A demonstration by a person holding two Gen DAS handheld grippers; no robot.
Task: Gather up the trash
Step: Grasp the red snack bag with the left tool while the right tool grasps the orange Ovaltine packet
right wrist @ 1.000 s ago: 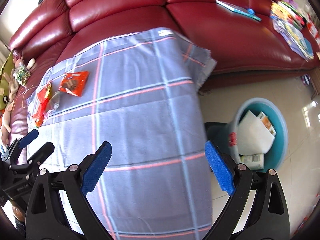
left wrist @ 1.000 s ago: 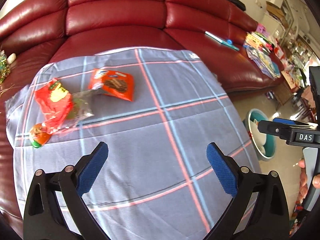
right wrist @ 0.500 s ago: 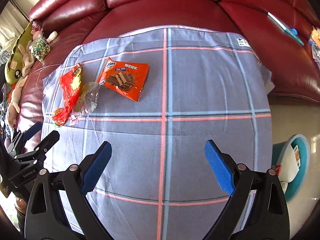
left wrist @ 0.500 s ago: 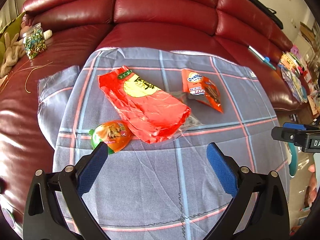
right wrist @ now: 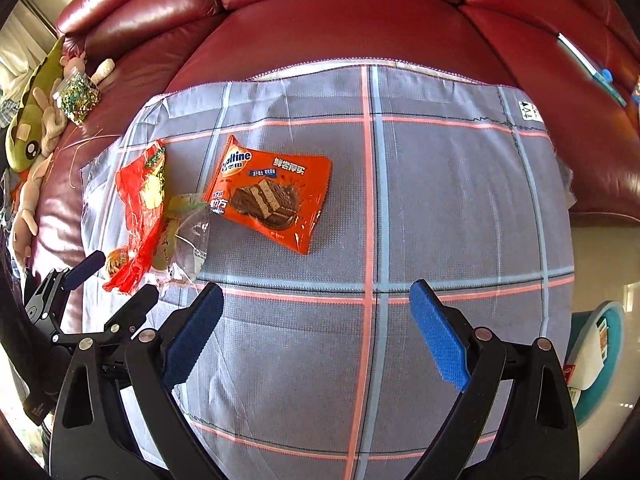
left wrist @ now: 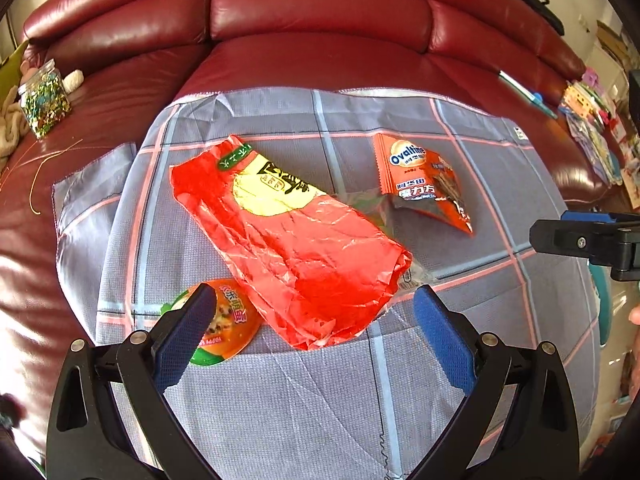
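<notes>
Now the crumpled red wrapper [left wrist: 304, 248], with its yellow patch and green label, is lying on the plaid cloth [left wrist: 500, 184], its long axis running from far left to near right, torn mouth facing near. Just beside its near-left edge an orange lid [left wrist: 230, 330] is lying flat. Farther right, an orange Ovaltine packet [right wrist: 272, 196] is resting, tilted, a clear wrapper [right wrist: 188, 236] between them. At far right a teal bin [right wrist: 600, 364] is holding paper and boxes. Both the left gripper [left wrist: 312, 320] and right gripper [right wrist: 316, 320] are gaping wide, gripping nothing.
</notes>
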